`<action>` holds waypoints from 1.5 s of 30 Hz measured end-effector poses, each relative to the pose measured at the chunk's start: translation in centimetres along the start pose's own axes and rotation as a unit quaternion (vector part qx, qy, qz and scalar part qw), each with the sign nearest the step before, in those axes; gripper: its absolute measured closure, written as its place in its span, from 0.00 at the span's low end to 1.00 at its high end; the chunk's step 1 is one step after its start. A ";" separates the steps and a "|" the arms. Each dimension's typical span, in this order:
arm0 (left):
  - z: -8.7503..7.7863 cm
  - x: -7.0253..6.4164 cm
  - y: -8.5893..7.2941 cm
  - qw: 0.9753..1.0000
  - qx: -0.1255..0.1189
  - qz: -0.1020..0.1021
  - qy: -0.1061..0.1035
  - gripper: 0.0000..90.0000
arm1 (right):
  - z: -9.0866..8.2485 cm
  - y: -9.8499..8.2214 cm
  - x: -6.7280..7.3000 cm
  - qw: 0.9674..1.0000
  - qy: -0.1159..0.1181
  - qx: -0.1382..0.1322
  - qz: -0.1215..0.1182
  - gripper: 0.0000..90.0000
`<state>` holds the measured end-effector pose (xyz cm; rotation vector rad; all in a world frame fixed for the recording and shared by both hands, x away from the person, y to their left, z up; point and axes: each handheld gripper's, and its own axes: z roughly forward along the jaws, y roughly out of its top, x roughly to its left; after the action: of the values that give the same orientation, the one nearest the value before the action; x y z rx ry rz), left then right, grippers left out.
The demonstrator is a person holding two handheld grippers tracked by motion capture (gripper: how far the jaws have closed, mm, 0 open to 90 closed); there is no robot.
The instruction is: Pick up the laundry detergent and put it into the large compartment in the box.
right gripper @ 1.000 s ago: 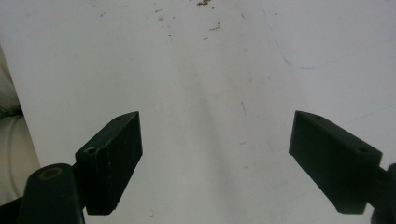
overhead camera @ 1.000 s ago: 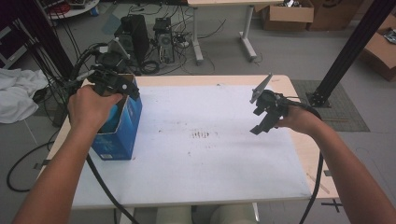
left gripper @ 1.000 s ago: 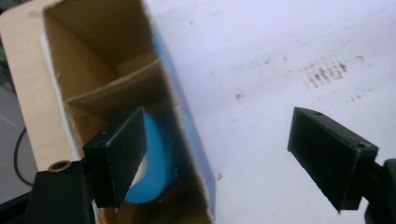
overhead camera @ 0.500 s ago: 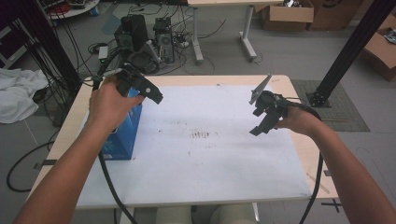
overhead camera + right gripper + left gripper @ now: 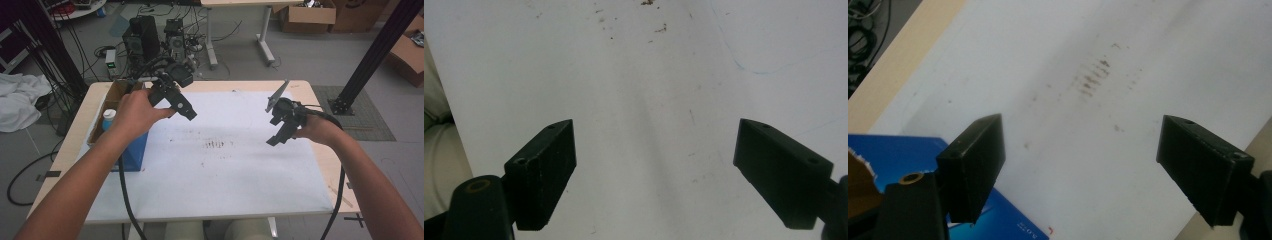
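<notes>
Left tool [image 5: 186,107], jaws wide apart and empty, has lifted out of the blue box [image 5: 134,150] toward the white surface [image 5: 225,170], leaving a bottle [image 5: 108,119] inside, while the right tool [image 5: 280,131], also open and empty, hovers well away.

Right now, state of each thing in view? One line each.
left tongs: open, empty, held above the sheet beside the box
right tongs: open, empty, held above the sheet
blue box: upright, top flaps open, at the table's left edge
bottle: standing inside the box, cap on
white sheet: flat, stained near its middle
</notes>
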<state>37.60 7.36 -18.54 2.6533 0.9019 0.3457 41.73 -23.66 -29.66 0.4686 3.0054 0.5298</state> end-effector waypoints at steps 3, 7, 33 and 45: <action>0.5 -0.4 0.6 1.000 0.002 0.022 -0.008 0.22 | 0.0 0.1 0.1 1.000 0.001 0.001 0.000 0.19; 0.8 -1.0 1.5 0.999 -0.001 0.049 -0.016 0.22 | -0.1 0.1 0.2 1.000 0.000 -0.001 0.003 0.19; 4.6 -4.5 4.4 0.982 0.019 0.176 -0.068 0.23 | 0.2 -0.1 -0.5 1.000 0.005 0.007 0.009 0.19; 5.1 -4.8 4.3 0.980 0.024 0.181 -0.073 0.23 | 0.5 0.1 -0.5 1.000 0.006 0.012 0.008 0.19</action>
<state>37.88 0.00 -22.26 2.8387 0.3848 0.2072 42.31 -23.51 -30.13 0.4941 3.0254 0.5013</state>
